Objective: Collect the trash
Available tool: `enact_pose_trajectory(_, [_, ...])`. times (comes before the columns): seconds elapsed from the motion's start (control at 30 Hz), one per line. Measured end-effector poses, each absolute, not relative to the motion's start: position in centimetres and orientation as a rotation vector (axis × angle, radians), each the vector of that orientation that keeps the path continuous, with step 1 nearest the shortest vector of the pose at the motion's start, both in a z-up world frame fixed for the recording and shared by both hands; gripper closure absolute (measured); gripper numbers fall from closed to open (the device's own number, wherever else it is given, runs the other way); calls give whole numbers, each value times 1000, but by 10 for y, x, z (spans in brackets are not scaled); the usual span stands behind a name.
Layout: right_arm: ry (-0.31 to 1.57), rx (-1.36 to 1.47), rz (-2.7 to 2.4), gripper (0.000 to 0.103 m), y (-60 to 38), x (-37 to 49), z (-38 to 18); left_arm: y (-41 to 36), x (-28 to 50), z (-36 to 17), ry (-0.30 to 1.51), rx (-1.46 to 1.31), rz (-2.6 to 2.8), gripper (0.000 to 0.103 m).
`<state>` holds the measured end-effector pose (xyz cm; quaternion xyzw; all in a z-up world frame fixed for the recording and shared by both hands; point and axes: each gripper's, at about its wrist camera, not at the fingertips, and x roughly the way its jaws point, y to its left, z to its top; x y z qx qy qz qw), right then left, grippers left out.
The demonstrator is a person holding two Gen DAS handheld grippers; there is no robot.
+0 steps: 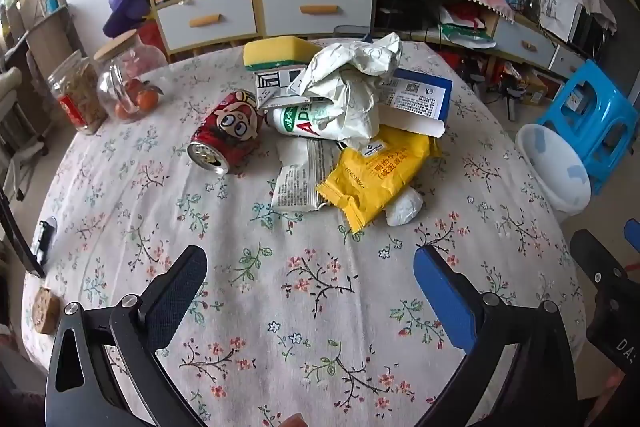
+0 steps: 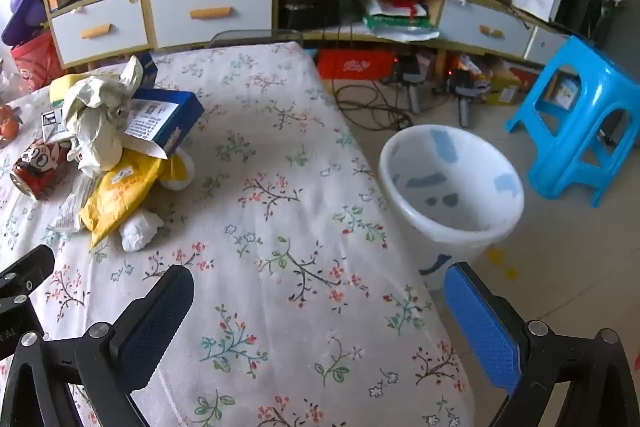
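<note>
A pile of trash lies on the flowered tablecloth: a red can on its side, a yellow wrapper, a white printed wrapper, a crumpled white ball, a crumpled pale bag and a blue box. My left gripper hovers open, short of the pile, nothing between its fingers. My right gripper is open over the table's right edge; the pile, with the yellow wrapper, lies to its upper left. A white bin stands on the floor beside the table.
A yellow sponge lies behind the pile. Two jars stand at the table's left, one holding oranges. A blue stool stands beyond the bin. Cabinets and cables fill the back. Part of the right gripper shows in the left wrist view.
</note>
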<state>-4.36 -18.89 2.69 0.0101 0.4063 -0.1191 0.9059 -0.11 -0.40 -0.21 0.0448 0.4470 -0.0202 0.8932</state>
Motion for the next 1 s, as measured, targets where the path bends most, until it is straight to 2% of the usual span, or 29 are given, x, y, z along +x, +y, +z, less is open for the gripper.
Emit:
enact_pose_trajectory(0.2, [835, 9, -256, 0, -187, -45, 28, 14, -7, 2, 917, 46, -69, 0])
enact_pose_trajectory(1.0, [824, 27, -263, 0, -188, -49, 34, 8, -9, 7, 904, 50, -73, 0])
